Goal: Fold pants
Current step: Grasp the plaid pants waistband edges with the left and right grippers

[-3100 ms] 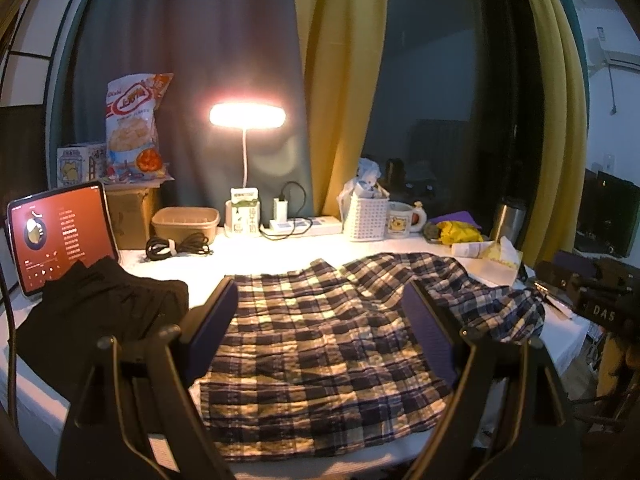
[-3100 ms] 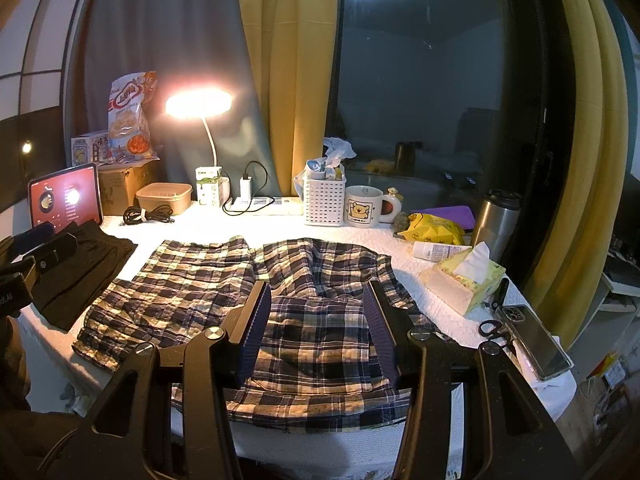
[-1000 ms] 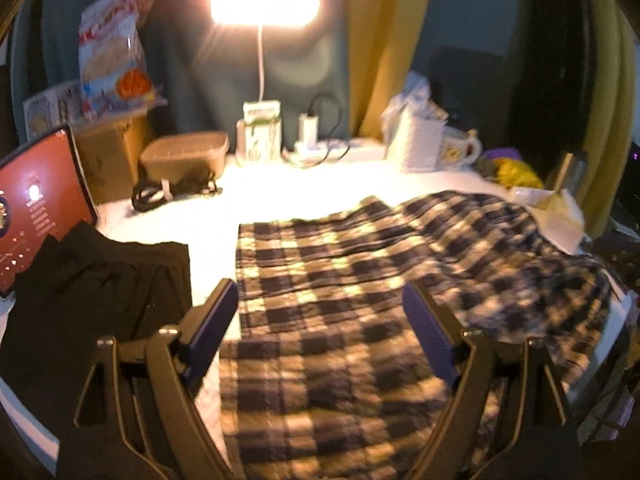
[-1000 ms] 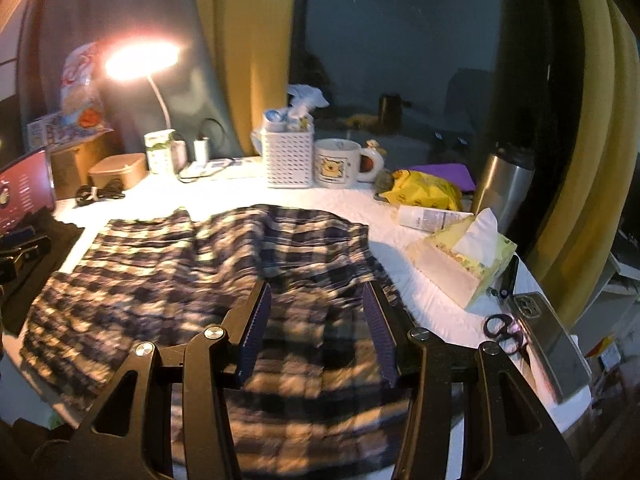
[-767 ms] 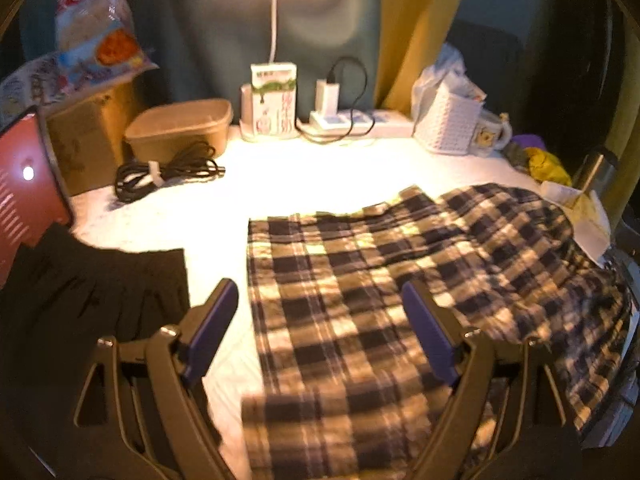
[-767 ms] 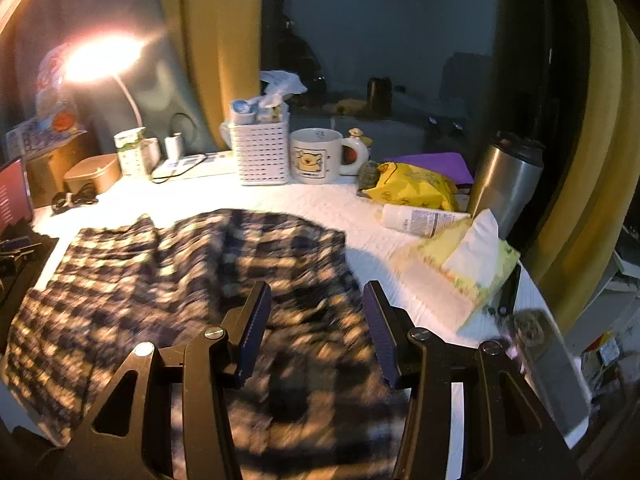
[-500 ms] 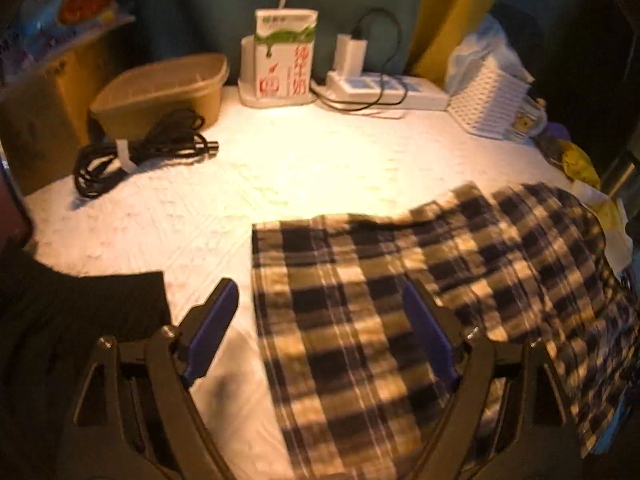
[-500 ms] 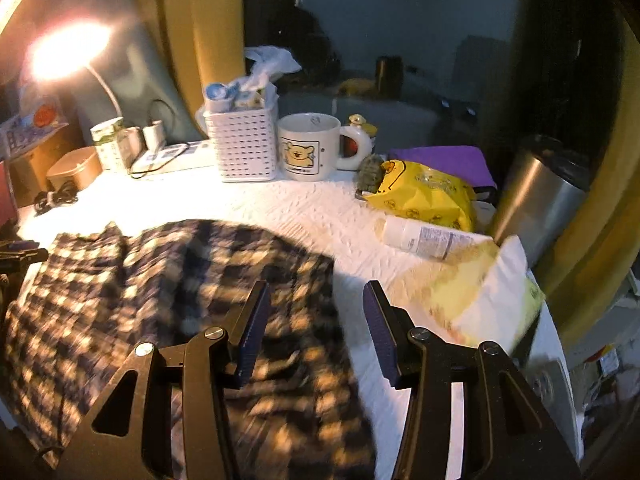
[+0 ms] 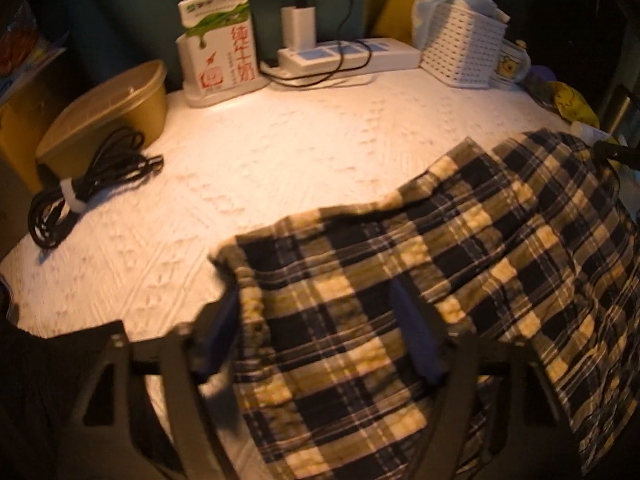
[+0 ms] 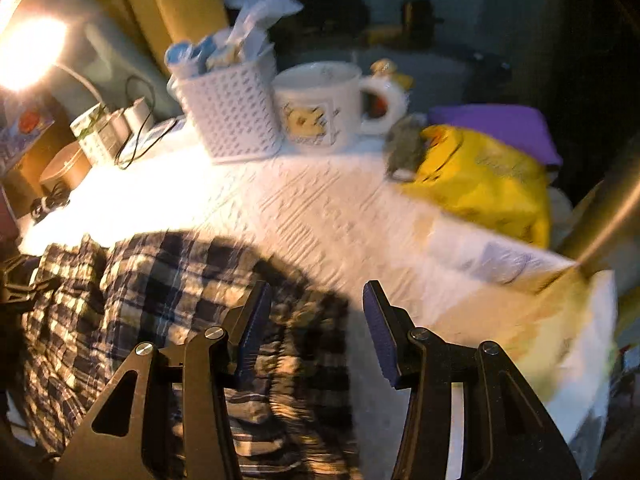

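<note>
The plaid pants (image 9: 420,292) lie spread flat on the white table cover (image 9: 280,152). My left gripper (image 9: 320,328) is open and low over the far left corner of the pants, its jaws either side of that corner. In the right wrist view the pants (image 10: 168,300) fill the lower left. My right gripper (image 10: 312,328) is open over their far right corner, with the left jaw above the cloth and the right jaw above bare cover. Neither gripper holds cloth.
A coiled black cable (image 9: 88,184), a tan lidded box (image 9: 108,108), a milk carton (image 9: 218,46), a power strip (image 9: 348,54) and a white basket (image 9: 460,50) line the back. A mug (image 10: 320,104), a yellow bag (image 10: 488,184) and a tissue box (image 10: 560,320) sit right. A black garment (image 9: 40,400) lies left.
Both grippers have moved forward and down toward the far edge of the pants. The left one has dropped onto the left corner, the right one over the right corner. Both stay open.
</note>
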